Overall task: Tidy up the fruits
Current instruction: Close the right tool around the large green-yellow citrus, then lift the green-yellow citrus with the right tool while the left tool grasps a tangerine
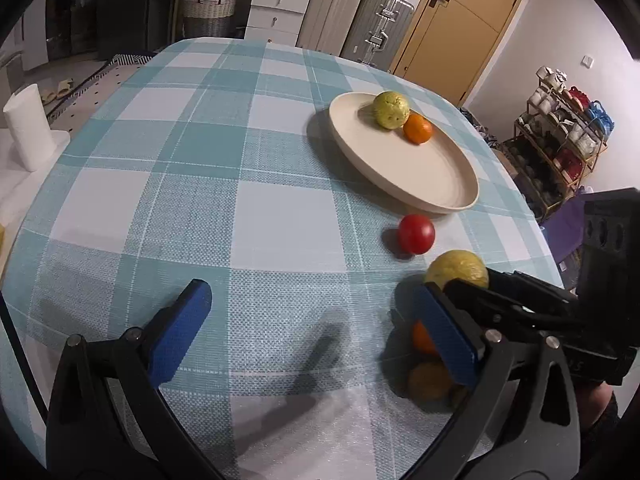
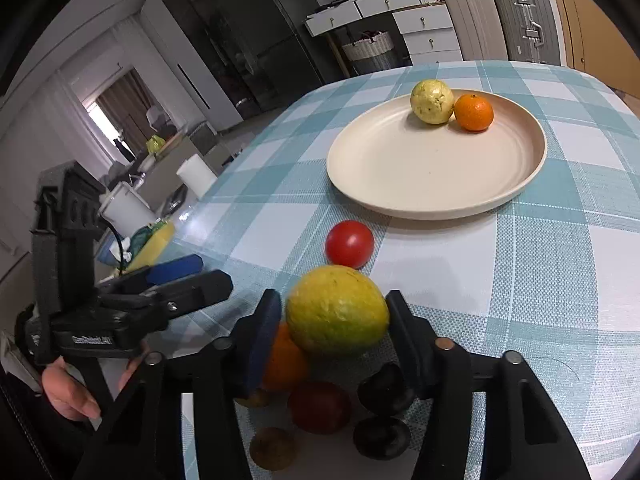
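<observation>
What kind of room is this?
Probably a home's dining area: a table with a checked tablecloth, a dark fridge, white drawers, and suitcases by a wooden door.

One cream plate (image 2: 400, 184) sits at the upper right of the right wrist view, carrying two fruits: one pale green guava (image 2: 432, 102) and one orange (image 2: 473, 112). Below the plate lies one red tomato (image 2: 349, 244). At the lower centre there is one large yellow-green citrus (image 2: 337, 309), a second orange (image 2: 285, 360), one red apple (image 2: 319, 407), two dark fruits (image 2: 382, 438), and two brownish fruits (image 2: 273, 448), one partly hidden.
</observation>
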Demonstrator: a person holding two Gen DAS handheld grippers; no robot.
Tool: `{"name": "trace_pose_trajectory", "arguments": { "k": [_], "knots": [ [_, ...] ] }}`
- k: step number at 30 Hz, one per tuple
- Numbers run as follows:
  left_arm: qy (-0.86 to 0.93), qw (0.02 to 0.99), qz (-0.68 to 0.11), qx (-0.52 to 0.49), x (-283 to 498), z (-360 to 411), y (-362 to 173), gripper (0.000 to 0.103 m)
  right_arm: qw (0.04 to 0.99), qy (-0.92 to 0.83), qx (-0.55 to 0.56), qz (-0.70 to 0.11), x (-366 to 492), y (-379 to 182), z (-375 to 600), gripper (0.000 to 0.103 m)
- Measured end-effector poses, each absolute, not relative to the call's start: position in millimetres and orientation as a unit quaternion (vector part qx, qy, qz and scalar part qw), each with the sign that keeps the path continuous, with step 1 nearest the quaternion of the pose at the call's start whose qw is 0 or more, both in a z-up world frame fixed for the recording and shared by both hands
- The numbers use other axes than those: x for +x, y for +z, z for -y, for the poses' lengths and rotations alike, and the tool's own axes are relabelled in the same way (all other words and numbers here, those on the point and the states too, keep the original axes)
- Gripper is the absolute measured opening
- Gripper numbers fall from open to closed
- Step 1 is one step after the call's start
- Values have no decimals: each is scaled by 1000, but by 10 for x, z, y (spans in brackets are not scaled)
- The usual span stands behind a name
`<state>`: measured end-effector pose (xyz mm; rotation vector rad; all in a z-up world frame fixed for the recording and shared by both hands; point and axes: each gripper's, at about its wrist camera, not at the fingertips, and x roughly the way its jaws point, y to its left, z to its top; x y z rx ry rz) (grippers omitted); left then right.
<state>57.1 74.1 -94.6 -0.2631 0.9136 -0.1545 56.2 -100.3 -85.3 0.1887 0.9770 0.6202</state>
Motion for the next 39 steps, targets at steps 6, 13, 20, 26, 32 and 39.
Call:
{"name": "trace_pose_trajectory", "arguments": {
  "k": [6,13,20,26,32,39],
  "knots": [
    [-72,884,-443,-128,564,-739,-957,102,833,288,109,-460,569,-866,1091,52],
    [-93,890,-422,-145,494,-747,-864,102,843,282,127,-440,552,-768,1251,52],
    [-143,880,-430,-143,496,-567,-800,102,854,273,135,-422,559,-666,1415,52],
    [-176,869,-445,-123,498,-321,-827,102,856,270,151,-414,548,-634,1545,42],
    [-178,860,-462,-119,528,-234,-951,102,852,274,130,-427,554,-677,1482,42],
    [-185,854,-470,-127,574,-227,-1004,101,854,259,142,-429,667,-712,1513,48]
  ]
}}
